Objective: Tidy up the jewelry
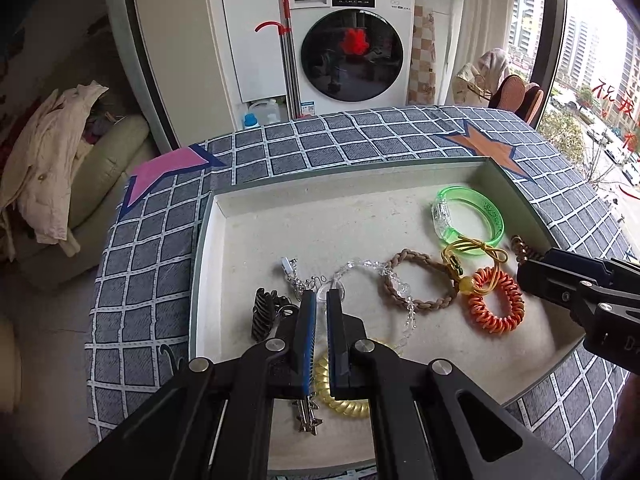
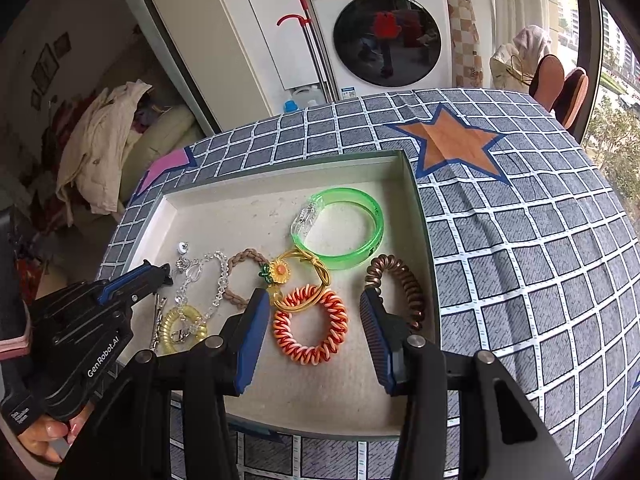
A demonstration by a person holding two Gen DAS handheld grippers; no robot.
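Both grippers tilt steeply down over the tray [image 1: 216, 216]. The left gripper [image 1: 321, 300] is clenched with nothing between its jaws; the right gripper [image 2: 312, 312] stands released above the orange coil bracelet [image 2: 310, 322], which lies flat near the tray's near edge.

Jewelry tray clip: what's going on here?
A person holds a gripper in each hand over a shallow tray of bracelets and coil hair ties. The left gripper is shut, low over the clear bead bracelet; whether it grips anything is unclear. The right gripper is open above the orange coil tie, holding nothing.
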